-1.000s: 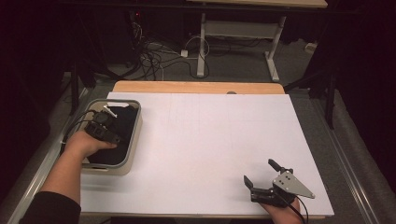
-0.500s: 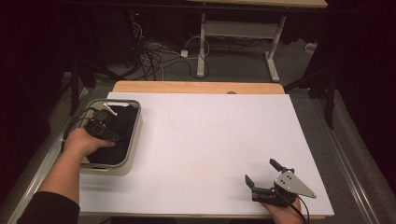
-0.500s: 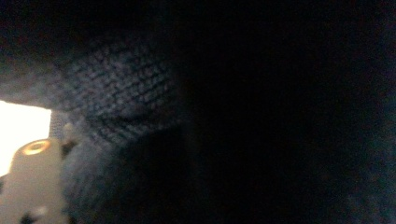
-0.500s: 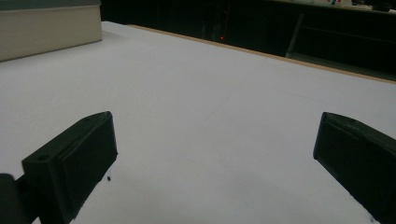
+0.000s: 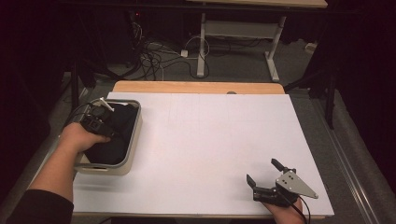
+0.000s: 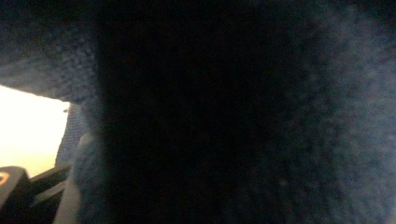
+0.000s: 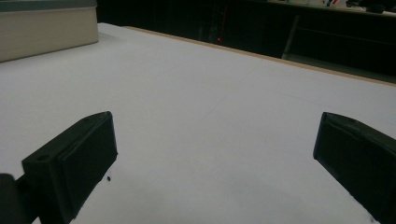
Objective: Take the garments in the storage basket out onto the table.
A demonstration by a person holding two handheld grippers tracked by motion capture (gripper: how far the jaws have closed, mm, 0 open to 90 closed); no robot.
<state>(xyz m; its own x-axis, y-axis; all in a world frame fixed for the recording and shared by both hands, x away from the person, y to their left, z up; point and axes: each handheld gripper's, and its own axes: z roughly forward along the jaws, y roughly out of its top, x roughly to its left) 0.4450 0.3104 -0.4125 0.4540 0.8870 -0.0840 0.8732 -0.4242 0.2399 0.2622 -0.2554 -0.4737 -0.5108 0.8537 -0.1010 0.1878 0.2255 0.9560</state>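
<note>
While pressed down among the dark cloth point(image 5: 114, 140) inside the beige bin point(image 5: 133, 140) at the table's left edge, left gripper point(image 5: 100, 122) gripped in the left hand point(image 5: 79, 138), jaws buried in the fabric and hidden from above. Impossible to tell from the high view or from the left gripper view whether those jaws are parted or closed, or whether any cloth sits between them. Seen from the left gripper view: dark blue, fuzzy fabric point(image 6: 243, 112) right against the lens, blurred, with a pale bright patch at the lower left and a bit of black gripper body at the bottom corner. Cloth lying wholly within the bin, covering most of its floor. Farther out, right gripper point(image 5: 265, 173) at the near right of the table, held by the right hand point(image 5: 285, 211) at the bottom edge, grey three-cornered plate on top. Jaws spread wide and holding nothing, confirmed in the right gripper view point(image 7: 215, 154), with bare white paper point(image 7: 196, 107) between them. White sheet point(image 5: 215, 149) spread over nearly all the wooden table point(image 5: 196, 87); bin resting on its left margin, well apart from the right gripper. Beyond the table, dark floor with tangled cables point(image 5: 159, 53).
</note>
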